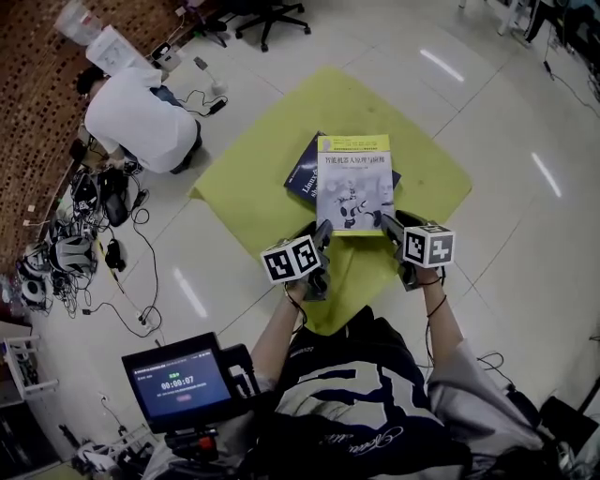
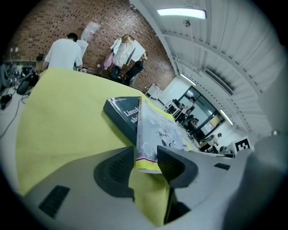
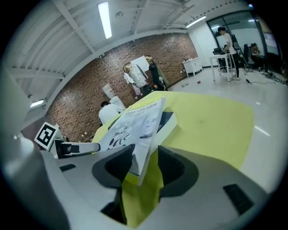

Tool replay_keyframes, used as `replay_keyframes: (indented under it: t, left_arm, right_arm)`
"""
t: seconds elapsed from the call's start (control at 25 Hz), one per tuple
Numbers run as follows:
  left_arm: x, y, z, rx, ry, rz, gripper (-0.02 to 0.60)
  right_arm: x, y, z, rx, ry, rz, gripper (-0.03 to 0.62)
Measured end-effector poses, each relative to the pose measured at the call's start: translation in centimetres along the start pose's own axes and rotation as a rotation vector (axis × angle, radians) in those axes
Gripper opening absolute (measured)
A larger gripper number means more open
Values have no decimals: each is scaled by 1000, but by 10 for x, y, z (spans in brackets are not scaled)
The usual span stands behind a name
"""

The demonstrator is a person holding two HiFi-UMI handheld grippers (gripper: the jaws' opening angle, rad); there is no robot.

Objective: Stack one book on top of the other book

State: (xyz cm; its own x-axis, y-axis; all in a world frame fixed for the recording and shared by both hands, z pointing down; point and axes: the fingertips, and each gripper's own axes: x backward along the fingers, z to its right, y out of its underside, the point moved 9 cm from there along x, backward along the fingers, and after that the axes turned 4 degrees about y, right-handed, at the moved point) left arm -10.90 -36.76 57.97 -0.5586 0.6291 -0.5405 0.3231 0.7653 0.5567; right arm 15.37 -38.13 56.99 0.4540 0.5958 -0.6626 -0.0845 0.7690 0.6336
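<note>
A light book with a yellow top band (image 1: 354, 183) lies on a dark blue book (image 1: 302, 173), both on a yellow cloth (image 1: 253, 178) spread on the floor. My left gripper (image 1: 322, 234) is at the top book's near left corner and my right gripper (image 1: 389, 225) at its near right corner. In the left gripper view the corner of the light book (image 2: 153, 134) sits between the jaws of the left gripper (image 2: 146, 164), with a gap beside it. The right gripper view shows the same: the book's edge (image 3: 135, 123) between the spread jaws of the right gripper (image 3: 145, 164), above the blue book (image 3: 167, 123).
A person in a white top (image 1: 141, 112) crouches on the floor at the far left. Cables and gear (image 1: 84, 244) lie along the left wall. An office chair (image 1: 272, 14) stands at the back. A screen with a timer (image 1: 178, 380) hangs at my near left.
</note>
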Motion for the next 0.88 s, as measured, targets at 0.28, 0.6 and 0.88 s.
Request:
replay_keyframes:
  t: [0.28,0.6,0.88]
  left_arm:
    - [41,28,11,-82,-75,-31,181]
    - [107,88,55,-43,-49,75,179]
    - [155,126,94,-59,41,147,179]
  right_arm:
    - [48,41,-8,-53,-3,31,169]
    - [104,101,-56,-63,-163,55,164]
    - [141,134,-101,-49,-302,100,110]
